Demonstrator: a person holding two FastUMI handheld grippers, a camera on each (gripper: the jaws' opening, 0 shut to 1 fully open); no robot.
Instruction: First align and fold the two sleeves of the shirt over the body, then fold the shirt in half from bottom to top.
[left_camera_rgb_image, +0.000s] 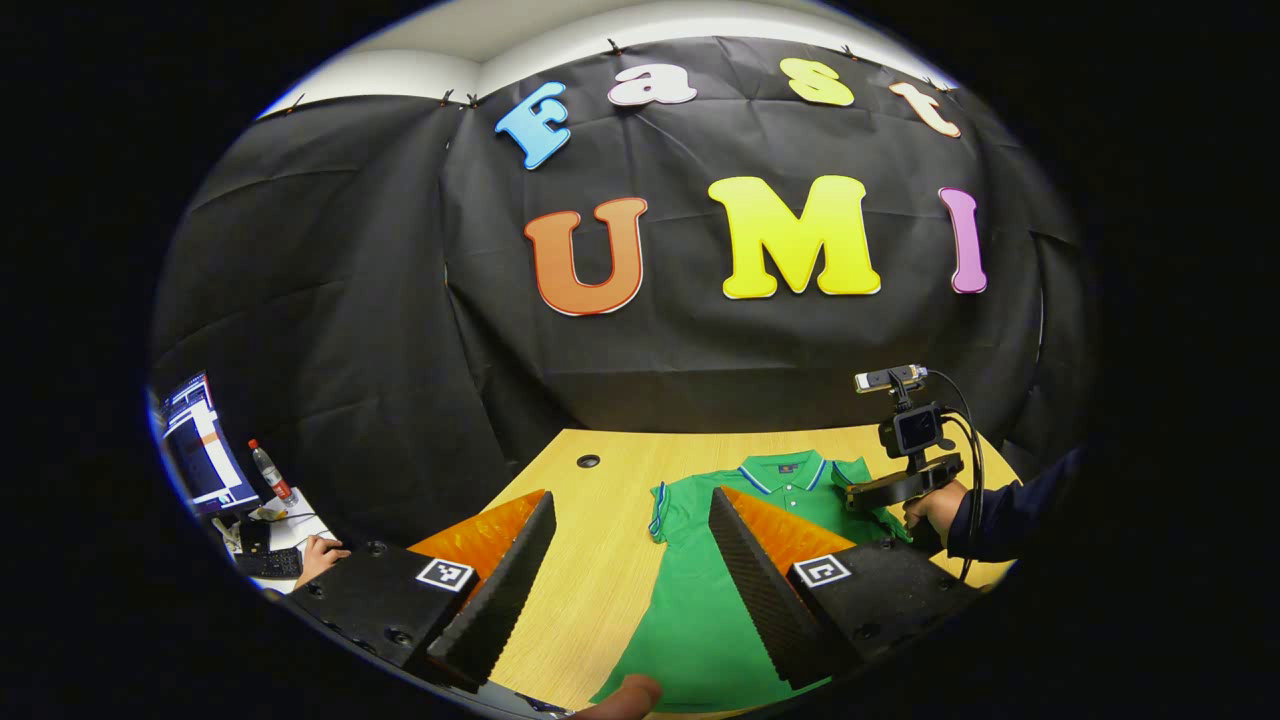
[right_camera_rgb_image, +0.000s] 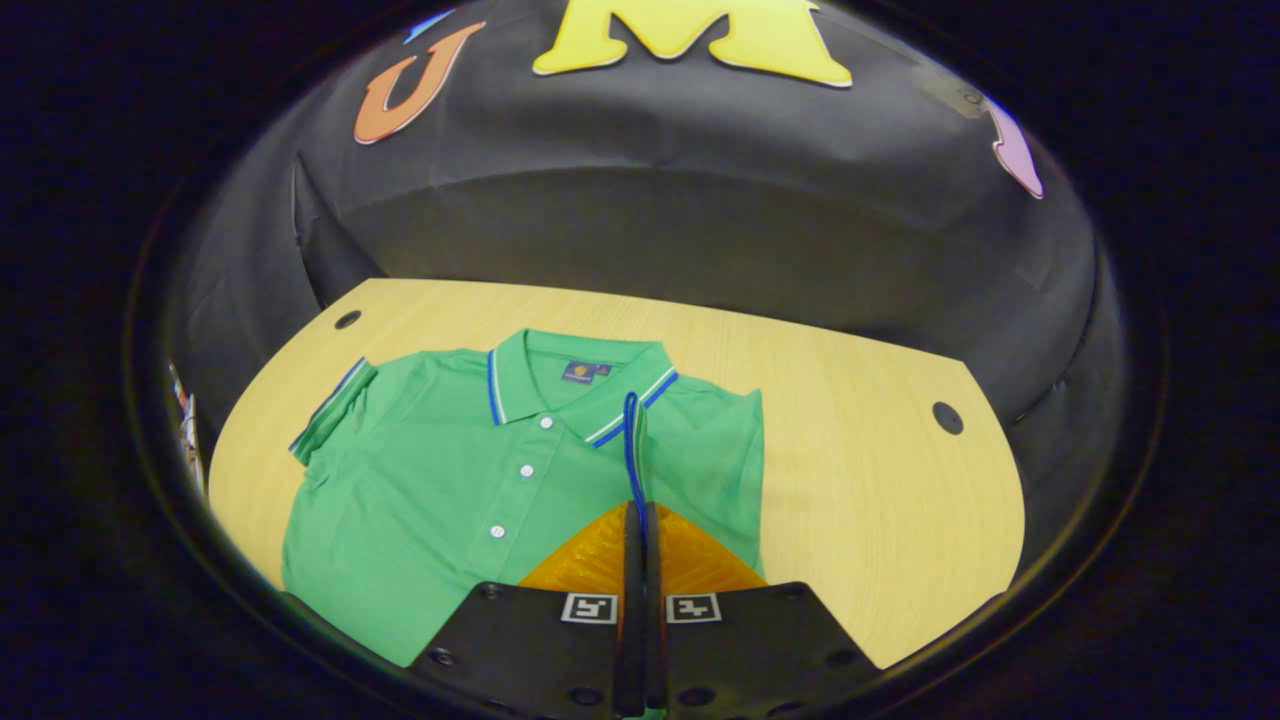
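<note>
Green shirt (right_camera_rgb_image: 440, 480) flat on tabletop (right_camera_rgb_image: 860, 450); right hand-held gripper (right_camera_rgb_image: 638, 530) clenched on folded-over sleeve (right_camera_rgb_image: 632, 440); left hand-held gripper (left_camera_rgb_image: 630, 560) released, above.

I see the shirt (right_camera_rgb_image: 450, 480) lying flat on the table (right_camera_rgb_image: 850, 440), collar toward the wall; my right gripper (right_camera_rgb_image: 638, 520) sits over its folded sleeve (right_camera_rgb_image: 634, 440).
</note>
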